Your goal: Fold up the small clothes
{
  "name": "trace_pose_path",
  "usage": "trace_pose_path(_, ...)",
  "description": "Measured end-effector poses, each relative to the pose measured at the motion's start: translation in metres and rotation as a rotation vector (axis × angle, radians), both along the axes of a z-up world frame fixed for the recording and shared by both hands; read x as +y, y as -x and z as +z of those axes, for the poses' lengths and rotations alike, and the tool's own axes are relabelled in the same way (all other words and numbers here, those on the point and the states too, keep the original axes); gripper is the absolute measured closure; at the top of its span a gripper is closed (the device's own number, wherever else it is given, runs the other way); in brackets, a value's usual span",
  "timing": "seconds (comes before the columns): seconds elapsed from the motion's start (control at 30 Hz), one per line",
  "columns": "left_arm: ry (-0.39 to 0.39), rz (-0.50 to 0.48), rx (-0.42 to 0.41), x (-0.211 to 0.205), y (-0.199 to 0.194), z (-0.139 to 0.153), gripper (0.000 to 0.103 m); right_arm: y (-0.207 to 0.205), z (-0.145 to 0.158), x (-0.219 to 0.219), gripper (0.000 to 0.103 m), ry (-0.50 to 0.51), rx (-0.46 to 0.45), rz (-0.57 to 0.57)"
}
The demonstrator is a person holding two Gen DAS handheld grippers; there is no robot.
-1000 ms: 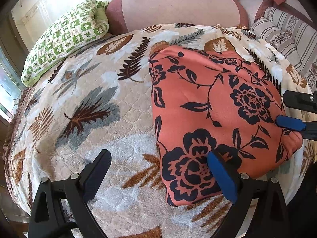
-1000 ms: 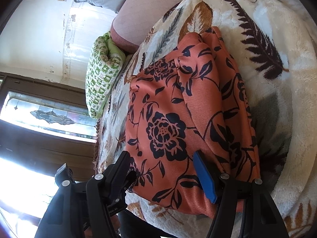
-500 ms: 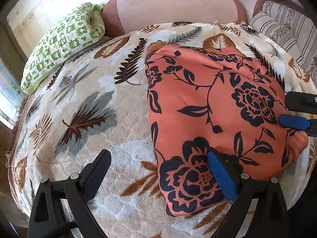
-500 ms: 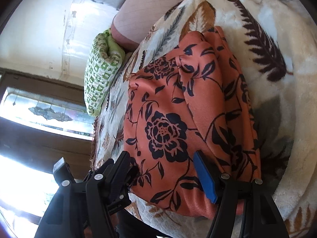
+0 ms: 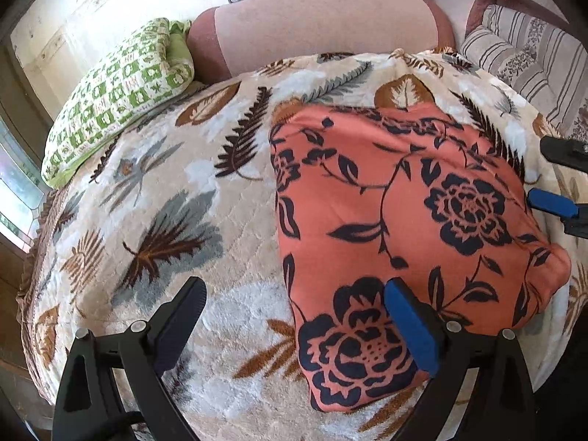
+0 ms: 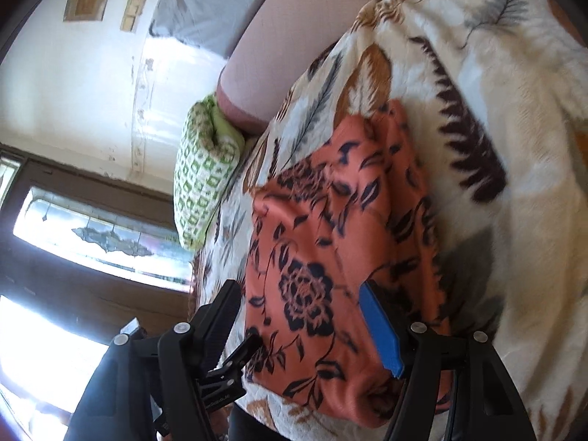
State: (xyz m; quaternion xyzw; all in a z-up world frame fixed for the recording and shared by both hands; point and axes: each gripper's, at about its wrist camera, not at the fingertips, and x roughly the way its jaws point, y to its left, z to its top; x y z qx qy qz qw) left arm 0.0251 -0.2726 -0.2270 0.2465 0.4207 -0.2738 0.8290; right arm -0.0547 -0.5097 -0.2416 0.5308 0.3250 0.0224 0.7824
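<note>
A folded orange garment (image 5: 404, 228) with a black flower print lies on a leaf-patterned blanket (image 5: 165, 202). It also shows in the right wrist view (image 6: 330, 250). My left gripper (image 5: 294, 316) is open and empty above the garment's near left corner. Its blue finger (image 5: 411, 330) is over the cloth and its black finger (image 5: 180, 323) over the blanket. My right gripper (image 6: 301, 316) is open and empty over the garment's near right edge. It shows at the right edge of the left wrist view (image 5: 551, 180).
A green checked pillow (image 5: 114, 92) lies at the far left. A pink bolster (image 5: 323, 25) runs along the back, with a striped cushion (image 5: 529, 55) at the far right. A window (image 6: 99, 239) stands to the left.
Both grippers have drawn back slightly from the garment, staying open. The garment lies still.
</note>
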Motion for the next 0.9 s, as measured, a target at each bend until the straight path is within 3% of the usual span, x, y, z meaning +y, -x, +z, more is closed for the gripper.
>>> trace_pose_path(0.9, 0.001, 0.027, -0.035, 0.003, -0.007, 0.013, 0.005, 0.013, -0.008, -0.028, 0.031, -0.035, 0.026, -0.086)
